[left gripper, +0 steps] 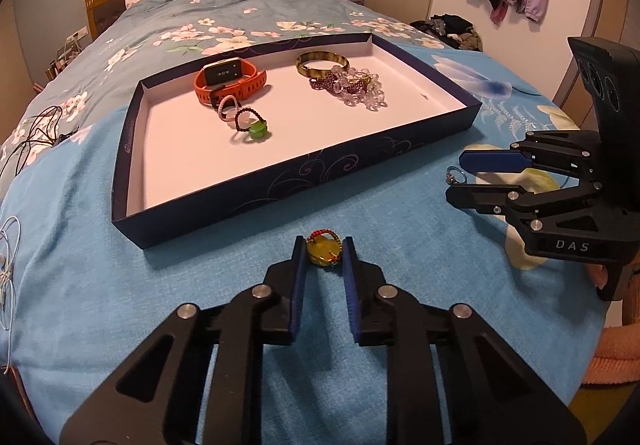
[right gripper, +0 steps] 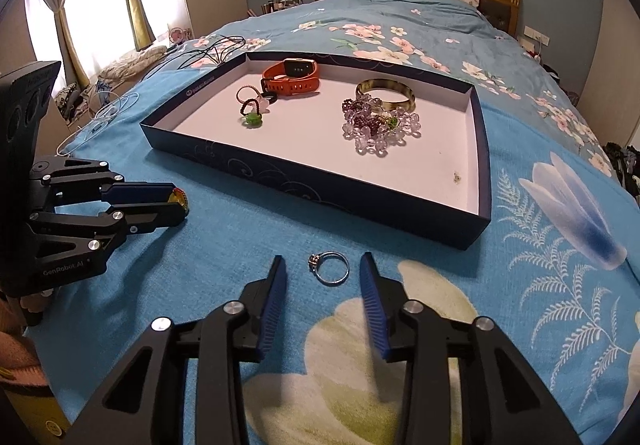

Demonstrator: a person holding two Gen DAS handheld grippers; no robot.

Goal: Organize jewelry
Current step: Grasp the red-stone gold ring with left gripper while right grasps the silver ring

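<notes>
Mostly done I'd say, two bits left on the bed. Nearest, the left gripper (left gripper: 324, 251) is pinched on a yellow pendant (left gripper: 322, 253) lying on the blanket, and the right gripper (right gripper: 323, 269) sits wide open around a silver ring (right gripper: 329, 268), not gripping it. Further back, the tray (right gripper: 320, 193) already holds the orange watch (right gripper: 294, 79), bangle (right gripper: 386, 93), bead bracelets (right gripper: 376, 125) and small rings (right gripper: 252, 109).

We see the ring (right gripper: 329, 269) on the bed (right gripper: 240, 245) between our right gripper's (right gripper: 323, 265) spread fingers, tray (right gripper: 360, 201) beyond.
</notes>
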